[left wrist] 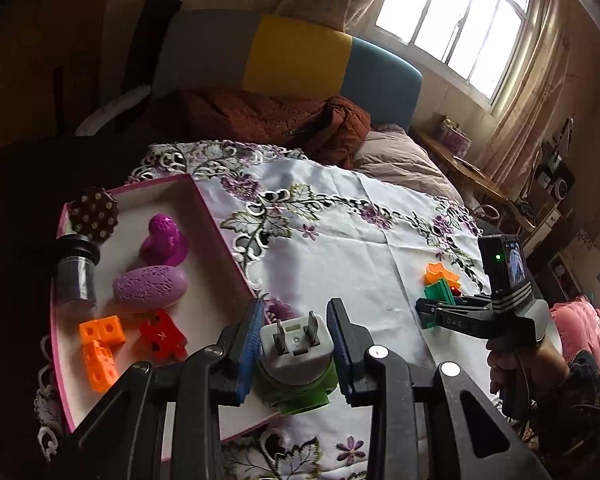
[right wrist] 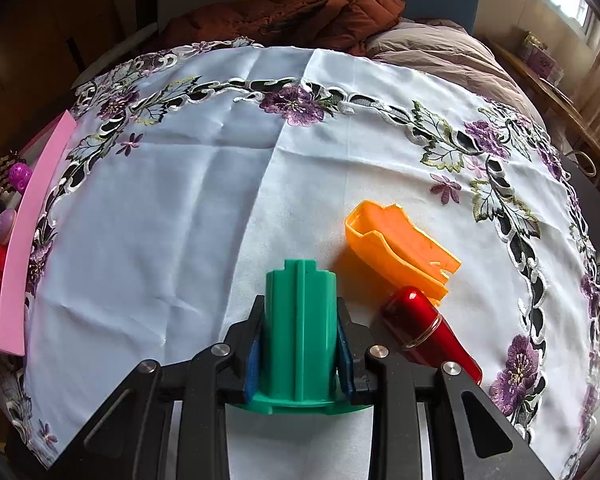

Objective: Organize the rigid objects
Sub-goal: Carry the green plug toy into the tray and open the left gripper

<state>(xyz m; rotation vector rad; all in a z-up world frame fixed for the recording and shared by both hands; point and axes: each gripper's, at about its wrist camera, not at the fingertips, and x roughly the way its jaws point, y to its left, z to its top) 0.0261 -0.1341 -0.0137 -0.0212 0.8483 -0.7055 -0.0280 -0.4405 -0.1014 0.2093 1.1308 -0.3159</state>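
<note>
Between the blue-padded fingers of the left gripper a white two-pin plug adapter on a green plastic base is clamped, its metal prongs pointing up the frame; the jaws are closed against both its sides. It is held in the lower centre of the left wrist view, above the near right edge of a shallow pink-rimmed white cardboard tray. In the tray, at the left of the frame, lie an orange perforated block piece, a red perforated block piece, a lilac oval patterned plastic shell, a purple duck-shaped plastic toy and, along the far left rim, a dark capped clear jar and a brown spotted disc.

In the right wrist view the right gripper is closed on a green ribbed plastic cylinder with a flanged base, pinched between its blue pads at lower centre of the frame, just over the white embroidered tablecloth with purple flowers. Just to its right on the cloth lie a glossy red lipstick-like tube with a gold ring and, touching that tube's upper end, an orange open plastic channel piece. The tray's pink rim is seen at the far left edge.
</note>
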